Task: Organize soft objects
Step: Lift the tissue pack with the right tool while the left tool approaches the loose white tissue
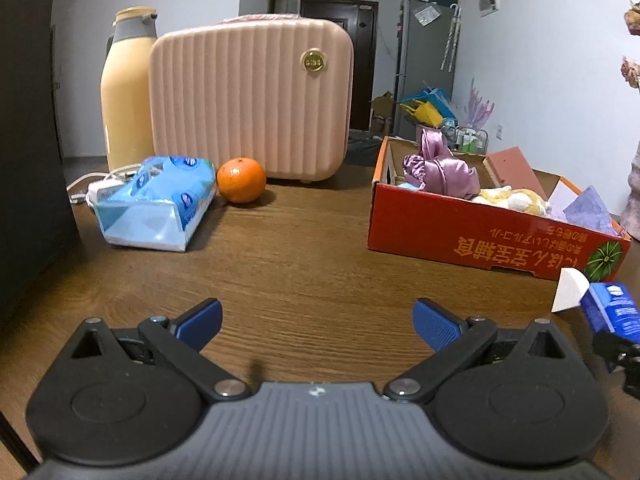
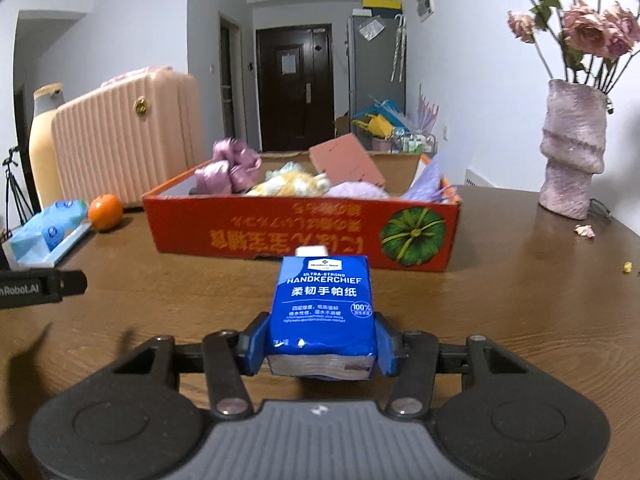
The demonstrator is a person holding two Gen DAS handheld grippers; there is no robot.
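The fingers of our right gripper (image 2: 322,344) clamp the blue handkerchief pack (image 2: 323,304) just before the red box (image 2: 280,236); our left gripper (image 1: 316,320) gapes empty. Gripped only at its rear end, the pack may sag, twist or catch the box wall.

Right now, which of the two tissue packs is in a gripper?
The small dark blue handkerchief pack, clamped in the right gripper. The bigger light blue tissue pack lies untouched on the table beside the orange.
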